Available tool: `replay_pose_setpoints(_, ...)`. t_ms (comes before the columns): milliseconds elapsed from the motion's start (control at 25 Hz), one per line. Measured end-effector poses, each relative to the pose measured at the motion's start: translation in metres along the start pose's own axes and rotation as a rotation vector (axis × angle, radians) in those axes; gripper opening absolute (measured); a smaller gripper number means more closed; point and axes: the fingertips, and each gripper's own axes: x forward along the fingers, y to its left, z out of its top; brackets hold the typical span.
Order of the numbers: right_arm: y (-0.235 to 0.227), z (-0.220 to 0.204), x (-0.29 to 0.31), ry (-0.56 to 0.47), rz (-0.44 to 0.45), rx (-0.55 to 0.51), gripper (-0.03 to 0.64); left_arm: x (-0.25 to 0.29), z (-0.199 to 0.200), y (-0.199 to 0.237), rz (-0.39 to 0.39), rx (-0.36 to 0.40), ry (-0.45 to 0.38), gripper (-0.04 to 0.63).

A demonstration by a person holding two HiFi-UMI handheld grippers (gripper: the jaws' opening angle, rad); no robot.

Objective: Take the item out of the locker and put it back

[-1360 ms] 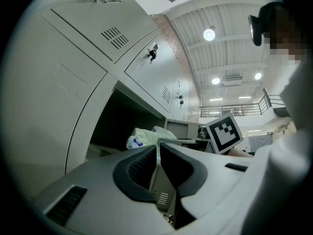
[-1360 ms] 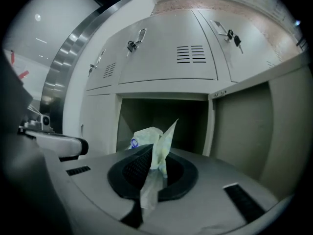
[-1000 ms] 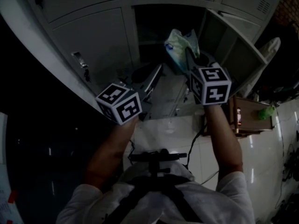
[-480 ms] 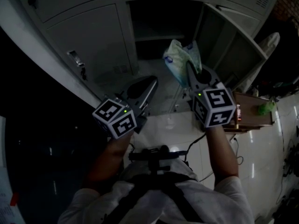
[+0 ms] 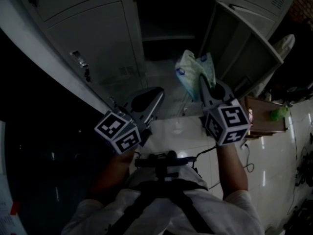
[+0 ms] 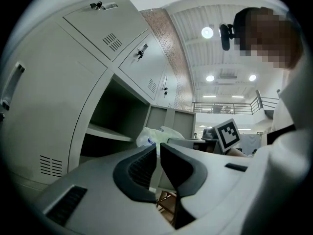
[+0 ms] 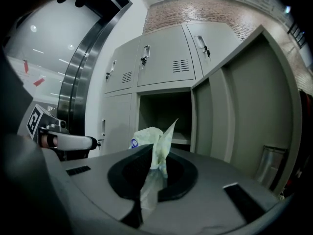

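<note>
A crumpled pale green-white plastic bag (image 5: 191, 71) with a blue mark hangs in front of the open locker compartment (image 5: 166, 18), outside it. My right gripper (image 5: 203, 84) is shut on the bag's lower end; in the right gripper view the bag (image 7: 154, 141) stands up from between the pads of that gripper (image 7: 155, 168). My left gripper (image 5: 155, 96) is to the left of the bag and apart from it. Its jaws (image 6: 158, 153) are shut with nothing between them. The bag (image 6: 154, 135) shows just beyond the left gripper's tips. The compartment's shelf (image 5: 166, 37) looks bare.
The compartment's door (image 5: 244, 43) stands open to the right. Closed locker doors with a handle (image 5: 80, 62) fill the left. A small wooden stand (image 5: 264, 116) sits low at the right on the white tiled floor (image 5: 176, 131), where cables also lie. A camera mount (image 5: 164, 163) hangs at my chest.
Both grippers have drawn back from the locker and lower in the picture. The bag has come along in the right gripper, from the compartment's mouth to in front of it.
</note>
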Motion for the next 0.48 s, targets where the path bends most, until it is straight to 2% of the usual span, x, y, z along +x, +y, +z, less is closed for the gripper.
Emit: replay_pose_setpoints(480, 0.008, -0.027, -0.020, 0.029, 0.014, 0.049, 0.000, -0.014, -0.015, -0.007, -0.018, -0.053, 0.005, 0.028)
